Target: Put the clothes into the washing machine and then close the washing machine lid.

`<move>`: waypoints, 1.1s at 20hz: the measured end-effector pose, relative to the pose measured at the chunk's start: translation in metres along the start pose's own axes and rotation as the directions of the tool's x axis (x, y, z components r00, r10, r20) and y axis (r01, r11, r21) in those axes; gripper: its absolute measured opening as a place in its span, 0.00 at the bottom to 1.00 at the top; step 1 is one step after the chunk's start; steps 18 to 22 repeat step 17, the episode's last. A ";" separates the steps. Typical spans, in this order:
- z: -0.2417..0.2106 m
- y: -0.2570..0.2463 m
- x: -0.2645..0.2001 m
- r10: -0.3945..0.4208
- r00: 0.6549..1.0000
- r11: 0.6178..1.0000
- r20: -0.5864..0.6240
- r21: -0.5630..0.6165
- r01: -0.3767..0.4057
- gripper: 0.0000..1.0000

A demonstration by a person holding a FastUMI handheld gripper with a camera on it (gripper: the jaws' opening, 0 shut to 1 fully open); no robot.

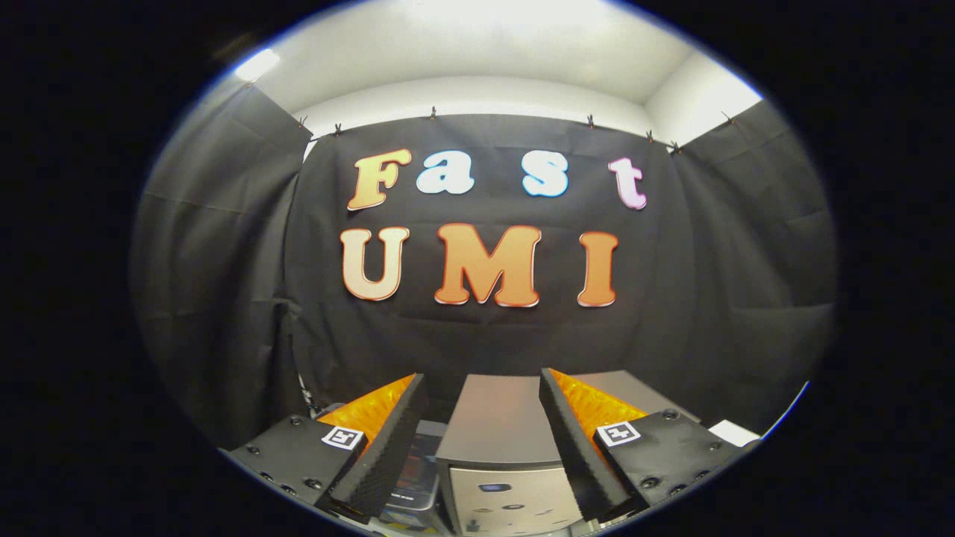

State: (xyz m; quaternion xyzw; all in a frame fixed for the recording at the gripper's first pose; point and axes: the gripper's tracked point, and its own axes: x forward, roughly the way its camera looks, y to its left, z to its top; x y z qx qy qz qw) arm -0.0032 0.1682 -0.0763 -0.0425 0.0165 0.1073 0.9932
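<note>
My gripper (481, 377) is open, with nothing between its fingers, and is held level, facing the black cloth wall. Just ahead of the fingers and below them stands the small washing machine (500, 418). Its flat grey top shows between the fingers and runs on behind the right finger (574, 432). Its silvery front panel (507, 500) with a small dark window faces me. I cannot tell whether the lid is up or down.
Beside the machine, behind the left finger (388, 440), is a clear container (418, 466) holding dark things. A white piece (735, 432) lies past the right finger. Black cloth walls close the booth ahead and on both sides.
</note>
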 end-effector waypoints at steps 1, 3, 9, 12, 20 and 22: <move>0.006 -0.004 -0.006 -0.003 1.000 1.000 0.008 0.008 0.003 0.98; 0.013 -0.012 -0.022 -0.007 1.000 0.999 0.018 0.037 0.006 0.98; 0.011 -0.045 -0.058 -0.065 0.998 0.994 0.003 0.089 0.064 0.98; 0.008 -0.056 -0.067 -0.092 0.996 0.991 -0.007 0.094 0.092 0.97; 0.003 -0.061 -0.070 -0.099 0.995 0.988 -0.017 0.116 0.101 0.97; 0.003 -0.061 -0.070 -0.099 0.995 0.988 -0.017 0.116 0.101 0.97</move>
